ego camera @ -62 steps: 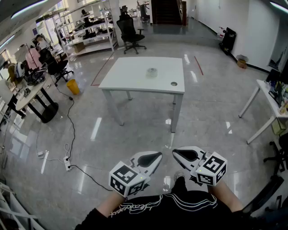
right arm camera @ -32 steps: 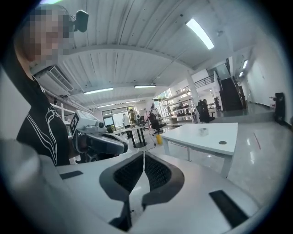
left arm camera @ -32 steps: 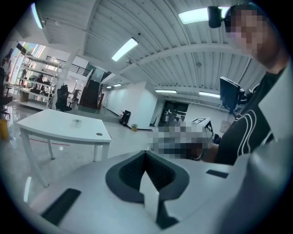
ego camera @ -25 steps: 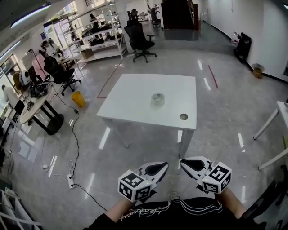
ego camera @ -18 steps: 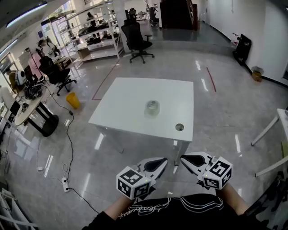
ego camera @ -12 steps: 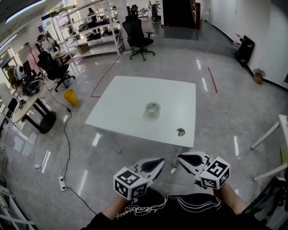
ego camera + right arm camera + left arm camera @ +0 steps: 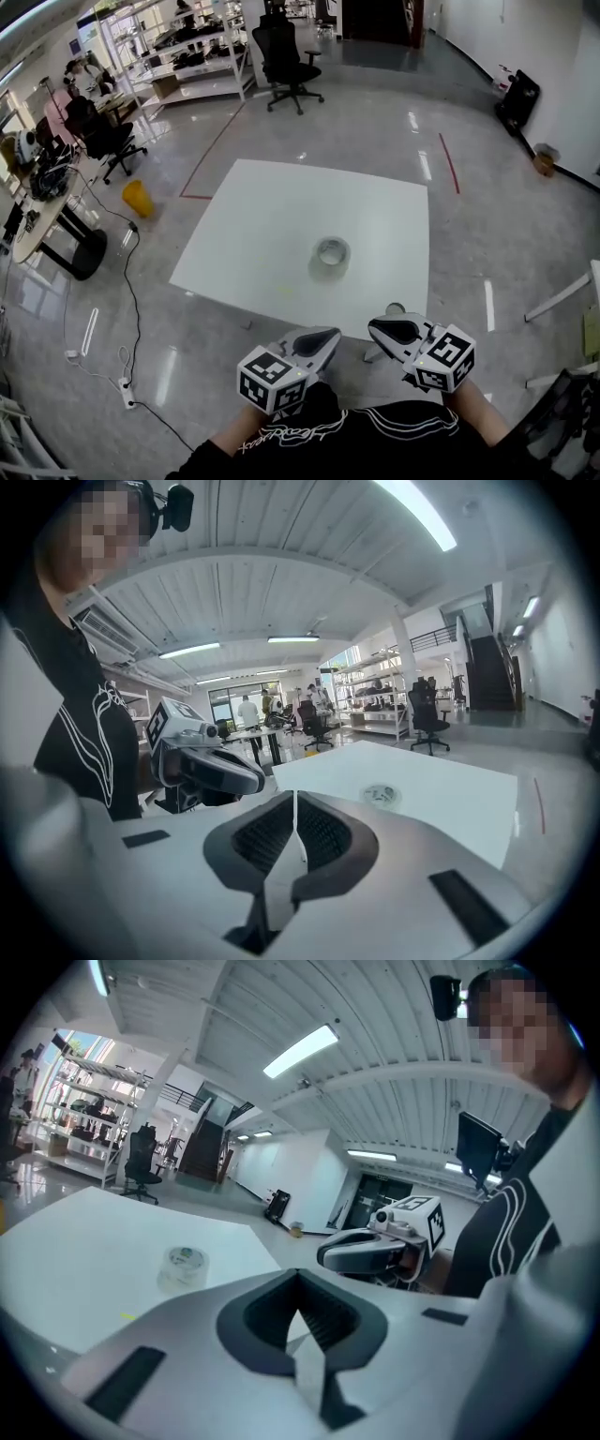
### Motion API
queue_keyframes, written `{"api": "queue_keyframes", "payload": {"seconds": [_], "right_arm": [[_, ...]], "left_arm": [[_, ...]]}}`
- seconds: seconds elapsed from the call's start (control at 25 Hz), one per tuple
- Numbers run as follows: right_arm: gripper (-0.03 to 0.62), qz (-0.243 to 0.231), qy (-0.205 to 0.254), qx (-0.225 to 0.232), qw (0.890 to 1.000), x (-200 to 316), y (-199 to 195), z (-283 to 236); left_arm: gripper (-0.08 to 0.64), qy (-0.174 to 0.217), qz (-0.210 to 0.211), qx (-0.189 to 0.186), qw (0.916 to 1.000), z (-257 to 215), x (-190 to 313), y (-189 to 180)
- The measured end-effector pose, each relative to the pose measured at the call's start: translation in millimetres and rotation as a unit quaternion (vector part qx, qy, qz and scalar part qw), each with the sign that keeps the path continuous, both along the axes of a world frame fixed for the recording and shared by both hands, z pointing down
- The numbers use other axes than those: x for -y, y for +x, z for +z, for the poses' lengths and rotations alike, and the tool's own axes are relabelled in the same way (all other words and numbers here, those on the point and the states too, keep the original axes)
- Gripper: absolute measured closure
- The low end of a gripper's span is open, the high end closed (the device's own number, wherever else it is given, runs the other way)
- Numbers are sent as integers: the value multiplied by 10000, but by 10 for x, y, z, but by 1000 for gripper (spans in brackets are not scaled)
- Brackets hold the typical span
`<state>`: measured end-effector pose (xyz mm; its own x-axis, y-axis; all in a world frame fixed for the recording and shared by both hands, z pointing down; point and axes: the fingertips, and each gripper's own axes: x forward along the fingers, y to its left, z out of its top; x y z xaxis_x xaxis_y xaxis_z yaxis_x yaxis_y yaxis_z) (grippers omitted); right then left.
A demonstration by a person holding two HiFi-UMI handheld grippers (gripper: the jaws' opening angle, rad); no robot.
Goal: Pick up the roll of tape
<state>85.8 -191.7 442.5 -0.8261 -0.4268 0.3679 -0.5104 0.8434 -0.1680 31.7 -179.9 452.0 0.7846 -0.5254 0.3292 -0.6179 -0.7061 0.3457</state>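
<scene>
- Nearest, the person's black top with white stripes [image 7: 356, 436] fills the bottom edge of the head view, with both forearms reaching forward from it.
- The left gripper [image 7: 323, 337] is held low in front of the body, short of the table's near edge. Its own view shows the jaws pressed together with nothing between them.
- The right gripper [image 7: 382, 326] is just beside it, and the two tips angle toward each other. Its jaws also meet, and they pinch nothing.
- The white table [image 7: 253, 253] stands ahead of both grippers on a glossy grey floor.
- The roll of tape [image 7: 331, 253] lies flat on the table top, right of centre and nearer the near edge. It looks clear and is well apart from both grippers.
- Farther left, a yellow bin [image 7: 137, 198] stands on the floor near some desks.
- Beyond the table's right side, a red line [image 7: 450, 164] runs along the floor.
- At the far end are a black office chair [image 7: 286, 47] and white shelving [image 7: 178, 52].
</scene>
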Motion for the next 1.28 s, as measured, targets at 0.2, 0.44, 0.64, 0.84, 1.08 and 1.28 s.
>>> {"api": "queue_keyframes", "payload": {"seconds": [0.2, 0.44, 0.64, 0.84, 1.08, 1.28], "right_arm": [[578, -8, -22, -1, 10000, 525, -278, -28], [578, 11, -106, -97, 9999, 952, -405, 74], [578, 3, -66, -407, 9991, 1232, -554, 210], [577, -88, -237, -655, 9975, 1469, -668, 444], [569, -152, -299, -1366, 9901, 1794, -814, 913], [491, -597, -279, -2162, 9741, 1884, -950, 1282]], "left_arm": [[557, -83, 22, -16, 10000, -5, 517, -254], [557, -195, 18, -41, 9998, 57, 948, -422], [557, -303, -9, -22, 9995, 131, 1195, -614], [557, -424, -23, -34, 9991, 221, 1416, -729], [557, -560, -34, -37, 9984, 374, 1645, -934], [557, -624, -71, -102, 9980, 442, 1820, -1054]]}}
